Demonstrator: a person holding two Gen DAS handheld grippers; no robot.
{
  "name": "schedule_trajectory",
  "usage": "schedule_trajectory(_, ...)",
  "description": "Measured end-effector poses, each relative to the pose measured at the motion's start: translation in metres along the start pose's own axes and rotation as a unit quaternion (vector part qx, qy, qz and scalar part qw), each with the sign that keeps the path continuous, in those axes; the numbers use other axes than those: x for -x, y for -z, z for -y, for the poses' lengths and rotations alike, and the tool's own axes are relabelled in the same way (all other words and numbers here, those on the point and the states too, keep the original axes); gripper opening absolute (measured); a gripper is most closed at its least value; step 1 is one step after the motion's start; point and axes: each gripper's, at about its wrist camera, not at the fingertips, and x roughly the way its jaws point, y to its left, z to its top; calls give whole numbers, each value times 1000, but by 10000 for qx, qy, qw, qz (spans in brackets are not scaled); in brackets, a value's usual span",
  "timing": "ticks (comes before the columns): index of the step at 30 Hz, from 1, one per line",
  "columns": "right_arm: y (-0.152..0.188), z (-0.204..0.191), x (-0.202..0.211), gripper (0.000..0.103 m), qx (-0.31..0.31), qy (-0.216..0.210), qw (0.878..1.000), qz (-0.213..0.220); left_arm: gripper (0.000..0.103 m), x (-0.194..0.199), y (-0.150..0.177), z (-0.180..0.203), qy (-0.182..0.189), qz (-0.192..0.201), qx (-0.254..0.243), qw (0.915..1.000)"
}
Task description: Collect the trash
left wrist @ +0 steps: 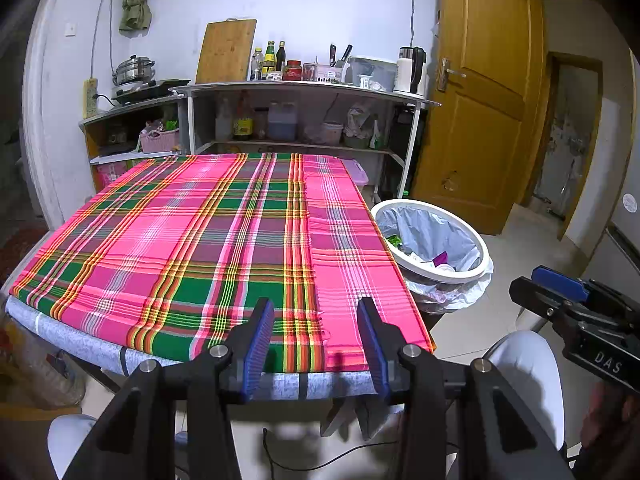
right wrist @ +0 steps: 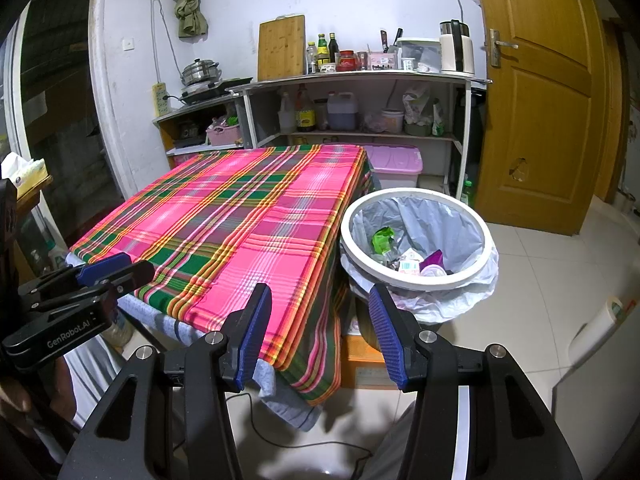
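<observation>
Nearest, the left hand-held gripper [left wrist: 316, 312] and right hand-held gripper [right wrist: 320, 300] gape wide, holding nothing, low in frame. Beyond the right one, center-right, sits the lined bin [right wrist: 418, 280] beside the plaid tabletop [right wrist: 240, 216]; crumpled trash [right wrist: 404, 258] lies inside.

Left gripper [left wrist: 316, 344] level, jaws wide apart, nothing between. Right gripper [right wrist: 320, 332] just beside it, same height, jaws also spread, nothing held.
</observation>
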Motion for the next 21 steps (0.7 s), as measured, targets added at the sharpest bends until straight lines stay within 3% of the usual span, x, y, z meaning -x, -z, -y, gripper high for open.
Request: schedule_trajectory(21, 2, -2, -1, 52, 8, -13, 10000, -11, 43, 1, 1, -2, -28, 15, -8, 10000)
